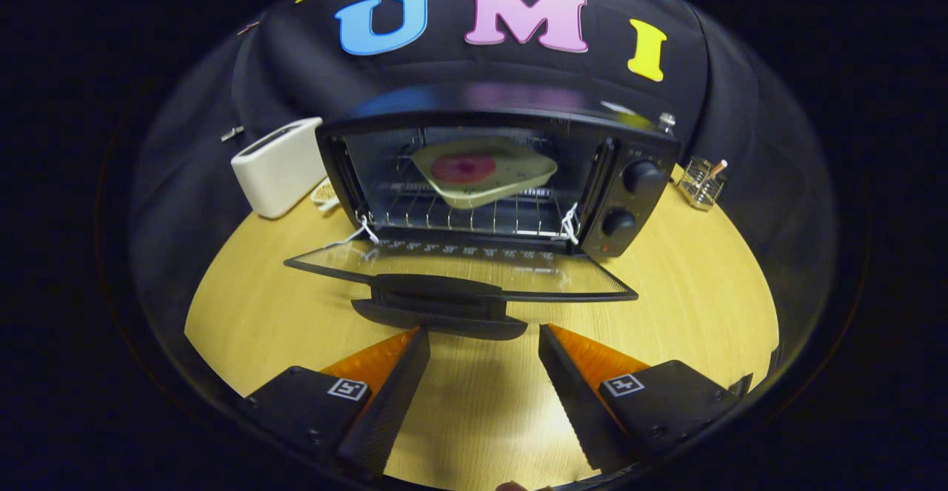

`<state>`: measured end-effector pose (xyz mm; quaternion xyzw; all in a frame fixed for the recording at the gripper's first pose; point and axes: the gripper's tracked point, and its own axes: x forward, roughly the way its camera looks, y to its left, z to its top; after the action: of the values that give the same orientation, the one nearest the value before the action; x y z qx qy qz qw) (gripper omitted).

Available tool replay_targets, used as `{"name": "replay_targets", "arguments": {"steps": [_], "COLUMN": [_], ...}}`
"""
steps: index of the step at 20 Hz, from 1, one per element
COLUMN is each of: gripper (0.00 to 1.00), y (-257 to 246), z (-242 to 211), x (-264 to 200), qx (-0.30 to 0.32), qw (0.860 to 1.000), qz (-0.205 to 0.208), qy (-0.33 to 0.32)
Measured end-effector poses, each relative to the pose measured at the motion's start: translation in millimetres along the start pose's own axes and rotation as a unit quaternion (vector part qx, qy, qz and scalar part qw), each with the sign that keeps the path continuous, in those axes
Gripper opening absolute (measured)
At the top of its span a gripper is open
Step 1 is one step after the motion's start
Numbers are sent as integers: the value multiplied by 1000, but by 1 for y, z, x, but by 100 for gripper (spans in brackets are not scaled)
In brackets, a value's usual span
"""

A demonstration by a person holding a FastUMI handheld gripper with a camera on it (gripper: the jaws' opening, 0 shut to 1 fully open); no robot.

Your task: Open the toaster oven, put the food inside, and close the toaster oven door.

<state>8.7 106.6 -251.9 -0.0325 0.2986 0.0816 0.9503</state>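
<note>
Gripper view: gripper (483, 339) spread apart, empty, poised just short of door handle (438, 306) (door (459, 272) down flat), plate (483, 172) of food already racked inside toaster oven (503, 172); probably lining up to close.

Gripper (483, 335) with two wedge-shaped ribbed fingers (392, 387), black screwed mounts, square black-and-white marker on each

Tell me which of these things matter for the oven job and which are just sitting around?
Part of the job: toaster oven; its door, folded down open; plate of food on the rack inside; gripper, fingers open just short of the door handle.

Just lying about: white toaster; small wire rack.
</note>
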Motion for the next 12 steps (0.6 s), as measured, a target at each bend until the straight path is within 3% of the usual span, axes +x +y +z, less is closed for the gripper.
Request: {"name": "replay_targets", "arguments": {"steps": [7, 12], "gripper": [98, 99], "y": [2, -2], "z": [71, 102], "x": [10, -24], "qx": [2, 4], "qw": [997, 989], "qz": [9, 13], "qy": [-73, -149]}}
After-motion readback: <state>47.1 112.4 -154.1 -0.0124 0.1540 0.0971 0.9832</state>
